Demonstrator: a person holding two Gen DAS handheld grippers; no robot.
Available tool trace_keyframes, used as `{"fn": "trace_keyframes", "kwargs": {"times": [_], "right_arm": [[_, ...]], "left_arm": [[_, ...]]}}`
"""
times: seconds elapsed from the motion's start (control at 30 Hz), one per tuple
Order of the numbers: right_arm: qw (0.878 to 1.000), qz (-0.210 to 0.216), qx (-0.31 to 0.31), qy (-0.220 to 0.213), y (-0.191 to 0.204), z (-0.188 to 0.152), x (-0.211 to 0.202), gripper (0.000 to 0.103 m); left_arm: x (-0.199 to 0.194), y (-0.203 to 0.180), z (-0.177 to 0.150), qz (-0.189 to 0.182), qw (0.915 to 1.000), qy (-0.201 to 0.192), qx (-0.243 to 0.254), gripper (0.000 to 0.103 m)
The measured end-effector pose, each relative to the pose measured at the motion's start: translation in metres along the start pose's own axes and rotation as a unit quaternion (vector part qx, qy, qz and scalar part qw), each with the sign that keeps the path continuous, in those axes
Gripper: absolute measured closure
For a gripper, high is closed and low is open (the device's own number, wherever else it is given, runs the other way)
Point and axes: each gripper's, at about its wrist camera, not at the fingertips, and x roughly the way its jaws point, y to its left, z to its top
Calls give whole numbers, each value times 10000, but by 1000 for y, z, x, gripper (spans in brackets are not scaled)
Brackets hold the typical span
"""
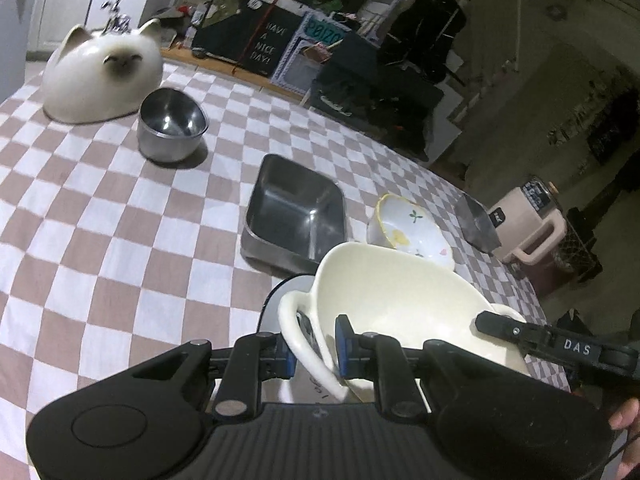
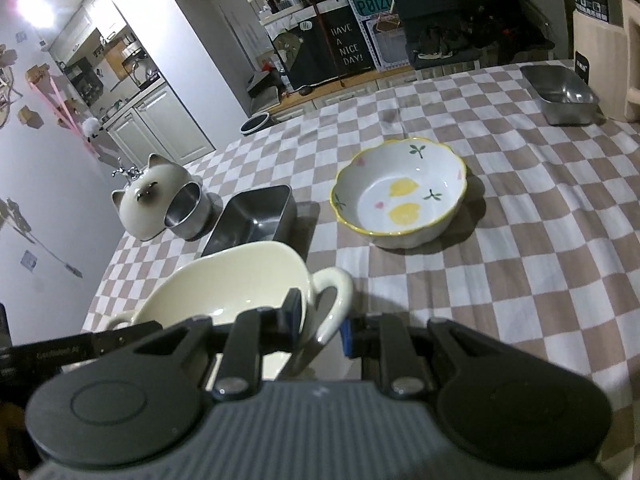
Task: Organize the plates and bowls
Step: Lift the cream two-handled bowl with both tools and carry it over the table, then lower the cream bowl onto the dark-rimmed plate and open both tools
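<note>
Checkered cloth [image 2: 520, 240] bears empty bowls; both fingers pinch the cream bowl [image 1: 400, 300] handles.

checkered tablecloth [image 1: 120, 216], chalkboard sign [image 2: 347, 50] (lettered)

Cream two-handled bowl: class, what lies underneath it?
Under the cream bowl a dark-rimmed white plate peeks out on the checked cloth. The bowl covers most of it, so contact is unclear.

Taking the cream two-handled bowl [image 2: 224, 280] as landmark: directly beyond it a square steel tray [image 2: 256, 220] blocks the way. To its right lies open checkered tablecloth [image 2: 520, 280], then the lemon-patterned bowl [image 2: 400, 196]. Far beyond-left, a cat-shaped ceramic dish [image 1: 100, 76] and round steel bowl [image 1: 172, 124] stand touching.
</note>
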Motion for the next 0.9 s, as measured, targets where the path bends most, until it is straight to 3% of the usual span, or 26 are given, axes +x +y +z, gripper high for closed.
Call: {"fn": "trace_keyframes", "kwargs": {"times": [0.37, 0.6, 0.9], "right_arm": [[9994, -168, -168, 244, 10, -5, 12, 79], [9984, -209, -487, 173, 16, -5, 6, 79], [9973, -261, -556, 396, 15, -7, 12, 79]], "left_arm": [[20, 14, -6, 261, 9995, 173, -76, 82], [25, 19, -7, 286, 9992, 189, -181, 80], [39, 21, -16, 428, 9974, 555, -169, 77]]}}
